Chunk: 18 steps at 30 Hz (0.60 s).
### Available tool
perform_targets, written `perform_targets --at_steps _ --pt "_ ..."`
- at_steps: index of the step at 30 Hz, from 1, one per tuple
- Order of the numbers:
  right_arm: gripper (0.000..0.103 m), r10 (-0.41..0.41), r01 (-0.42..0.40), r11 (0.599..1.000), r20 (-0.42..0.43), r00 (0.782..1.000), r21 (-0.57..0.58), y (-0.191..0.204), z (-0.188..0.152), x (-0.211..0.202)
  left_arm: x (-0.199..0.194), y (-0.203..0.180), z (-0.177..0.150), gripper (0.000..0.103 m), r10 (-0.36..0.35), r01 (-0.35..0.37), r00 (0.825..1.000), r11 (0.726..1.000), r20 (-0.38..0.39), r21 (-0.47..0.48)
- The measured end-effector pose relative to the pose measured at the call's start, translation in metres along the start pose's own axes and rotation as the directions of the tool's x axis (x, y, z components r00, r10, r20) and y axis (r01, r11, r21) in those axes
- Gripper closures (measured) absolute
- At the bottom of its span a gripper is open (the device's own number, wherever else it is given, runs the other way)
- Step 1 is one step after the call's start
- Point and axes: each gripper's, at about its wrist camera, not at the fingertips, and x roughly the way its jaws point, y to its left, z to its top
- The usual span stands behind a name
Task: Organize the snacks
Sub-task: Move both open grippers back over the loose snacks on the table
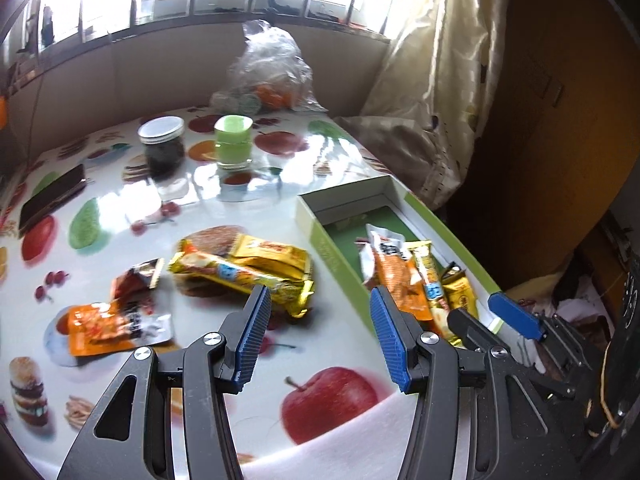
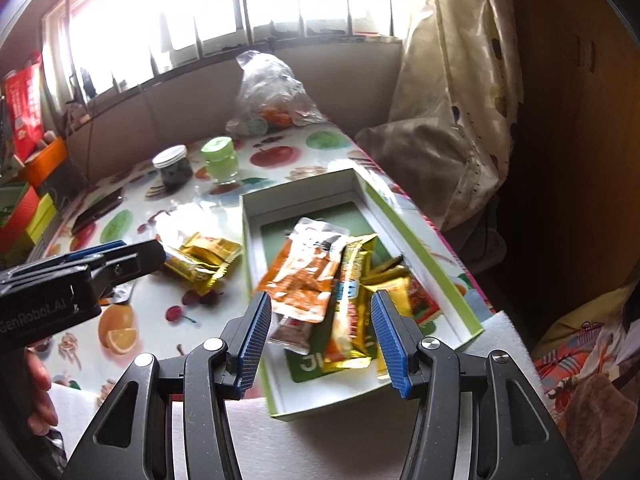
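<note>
Green-walled box (image 2: 424, 236) at the worktop's (image 1: 224, 200) right edge already holds several packets, an orange pouch (image 2: 304, 280) on top. Left outside, from the left wrist view: yellow bars (image 1: 248, 268) at twelve o'clock of the left gripper (image 1: 320, 340), an orange packet (image 1: 104, 328) at ten o'clock, and a reddish wrapper (image 1: 136, 280), possibly torn, beyond it. So roughly half is done. Both grippers gape wide and grasp nothing; the right gripper (image 2: 322, 340) hovers over the box's near end.

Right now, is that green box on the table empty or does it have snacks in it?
Partly filled: the green box is open-topped, with an orange packet and yellow packets piled at its near end.
</note>
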Motion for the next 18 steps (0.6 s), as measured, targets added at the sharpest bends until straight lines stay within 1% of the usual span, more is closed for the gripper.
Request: perform_targets --at_steps 11,18 --pt "0.051 0.056 -0.057 0.997 -0.012 0.998 -0.051 0.031 0.001 0.009 -0.012 0.034 -0.014 0.05 0.035 -0.035 0.999 0.999 -0.004 -0.035" --pt "0.051 0.092 -0.094 0.991 -0.034 0.995 -0.091 0.05 0.002 0.022 -0.018 0.072 -0.024 0.05 0.076 -0.076 0.997 0.991 -0.008 -0.108"
